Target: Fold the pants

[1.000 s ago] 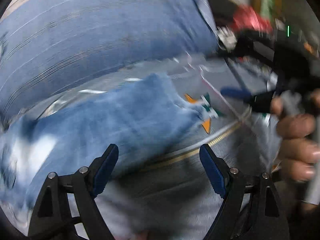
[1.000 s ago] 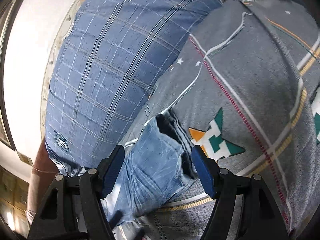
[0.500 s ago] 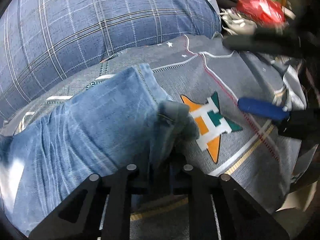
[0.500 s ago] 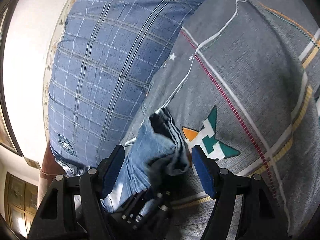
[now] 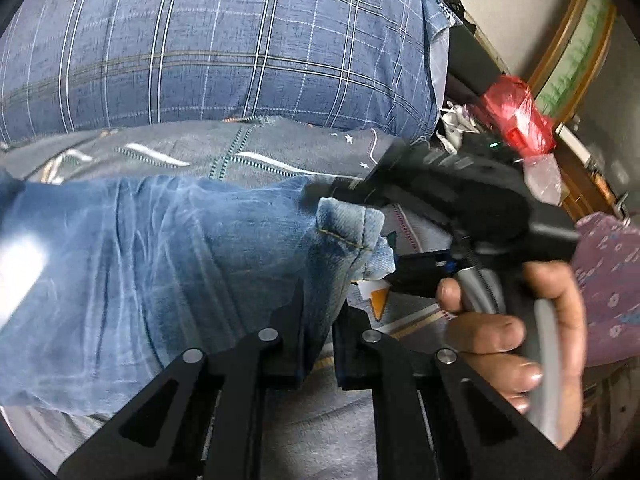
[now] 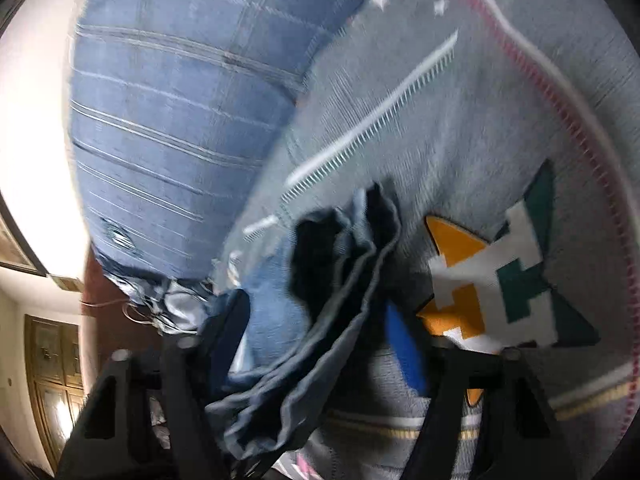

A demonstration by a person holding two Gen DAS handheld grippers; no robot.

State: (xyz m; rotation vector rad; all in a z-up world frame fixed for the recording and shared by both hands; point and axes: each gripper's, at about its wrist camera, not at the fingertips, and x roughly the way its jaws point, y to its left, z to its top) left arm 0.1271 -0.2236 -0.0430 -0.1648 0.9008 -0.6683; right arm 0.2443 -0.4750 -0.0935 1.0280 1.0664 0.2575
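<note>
Light blue jeans (image 5: 168, 256) lie on a grey patterned bedsheet (image 5: 280, 152). My left gripper (image 5: 320, 320) is shut on the hem end of a jeans leg, whose cuff (image 5: 348, 224) stands up just beyond the fingers. My right gripper (image 6: 320, 340) is open, and the bunched jeans hem (image 6: 340, 280) hangs between its fingers. The right gripper also shows in the left wrist view (image 5: 460, 208), held by a hand (image 5: 520, 328) just right of the cuff.
A large blue plaid pillow (image 5: 200, 40) lies behind the jeans against a white wall (image 6: 32, 100). A red plastic bag (image 5: 516, 116) and clutter sit at the right. An orange, green and white star print (image 6: 500, 280) marks the sheet.
My left gripper closed on the jeans hem and has lifted it. My right gripper moved in close, so the hem now sits between its open fingers.
</note>
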